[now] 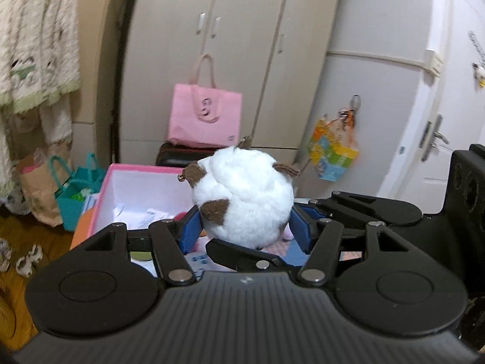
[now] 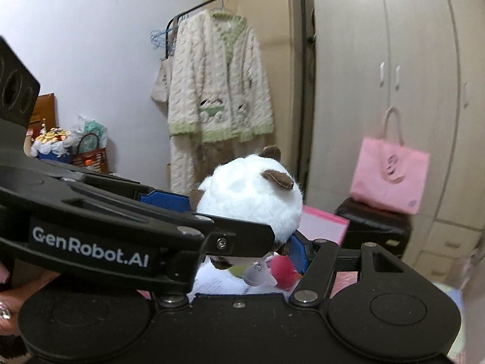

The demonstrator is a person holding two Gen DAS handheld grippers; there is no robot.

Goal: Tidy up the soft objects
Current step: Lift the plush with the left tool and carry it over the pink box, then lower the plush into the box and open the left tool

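- White plush toy (image 1: 242, 194) held up in the air, above the pink-rimmed box (image 1: 142, 188).
- Left gripper (image 1: 245, 227) clamps it, blue pads on both flanks, jaws about half wide.
- Right gripper (image 2: 272, 236) grips the same plush from the other side, crossing the left one.
- Progress: plush picked up, not yet placed; the box seems the likely spot.

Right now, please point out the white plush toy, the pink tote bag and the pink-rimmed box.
white plush toy (image 1: 245, 194): left wrist view, its fluffy body.
pink tote bag (image 1: 204, 118): left wrist view, front panel.
pink-rimmed box (image 1: 142, 168): left wrist view, far rim.
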